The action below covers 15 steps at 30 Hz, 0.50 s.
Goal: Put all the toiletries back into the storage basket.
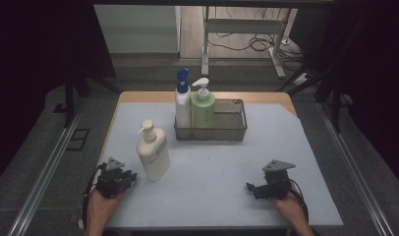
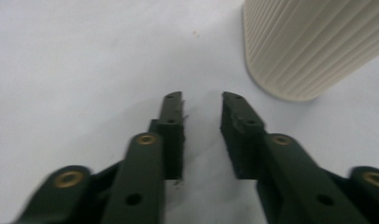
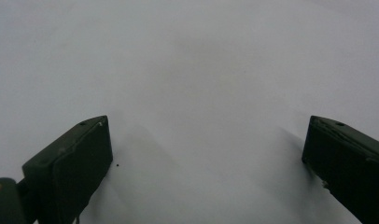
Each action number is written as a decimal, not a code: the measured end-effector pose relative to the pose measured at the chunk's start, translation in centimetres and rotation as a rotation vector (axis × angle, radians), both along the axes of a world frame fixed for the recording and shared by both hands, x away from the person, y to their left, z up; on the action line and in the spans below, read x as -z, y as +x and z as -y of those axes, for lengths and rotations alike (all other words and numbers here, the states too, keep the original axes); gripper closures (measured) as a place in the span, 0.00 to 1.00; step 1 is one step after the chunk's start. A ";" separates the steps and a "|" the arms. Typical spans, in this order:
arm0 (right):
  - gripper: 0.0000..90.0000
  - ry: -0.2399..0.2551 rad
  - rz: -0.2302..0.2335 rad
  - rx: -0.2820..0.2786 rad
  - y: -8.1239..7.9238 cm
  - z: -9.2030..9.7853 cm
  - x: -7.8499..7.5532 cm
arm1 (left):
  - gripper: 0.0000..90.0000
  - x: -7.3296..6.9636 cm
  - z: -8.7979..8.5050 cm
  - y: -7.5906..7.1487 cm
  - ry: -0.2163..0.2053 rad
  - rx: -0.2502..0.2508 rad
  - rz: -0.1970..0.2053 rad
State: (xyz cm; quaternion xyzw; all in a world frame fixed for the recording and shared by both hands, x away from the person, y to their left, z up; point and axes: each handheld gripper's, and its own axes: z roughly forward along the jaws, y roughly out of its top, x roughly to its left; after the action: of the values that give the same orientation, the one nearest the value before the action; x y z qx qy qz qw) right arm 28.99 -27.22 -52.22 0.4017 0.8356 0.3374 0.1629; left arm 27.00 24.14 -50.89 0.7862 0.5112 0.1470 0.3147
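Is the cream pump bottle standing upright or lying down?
Upright. The cream pump bottle stands on its base on the table, pump on top, outside the wire basket.

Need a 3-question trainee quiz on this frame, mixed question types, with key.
1. True or false: the cream ribbed pump bottle stands inside the wire mesh basket.
2. Which bottle sits leftmost in the basket? A) the white bottle with blue sprayer B) the green pump bottle
3. Which has its jaws set wider, the left gripper or the right gripper?

Key: 1 false, it stands on the pale blue table mat. 2 A. 3 right.
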 end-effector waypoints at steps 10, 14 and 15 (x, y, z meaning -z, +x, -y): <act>0.01 0.001 0.001 0.000 0.0 0.0 0.0 | 0.99 -0.4 1.2 2.8 -0.003 0.046 -0.001; 0.01 0.001 0.001 -0.001 0.0 0.0 0.0 | 0.99 -0.5 1.7 3.4 -0.022 0.062 -0.005; 0.01 0.001 0.001 -0.001 0.0 0.0 0.0 | 0.99 -0.4 1.8 3.6 -0.033 0.066 -0.006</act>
State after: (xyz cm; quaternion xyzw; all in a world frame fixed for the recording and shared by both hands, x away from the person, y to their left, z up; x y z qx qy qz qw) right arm 28.98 -27.24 -52.23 0.4014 0.8355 0.3380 0.1629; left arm 30.60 22.30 -50.44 0.7979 0.4882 0.1256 0.3305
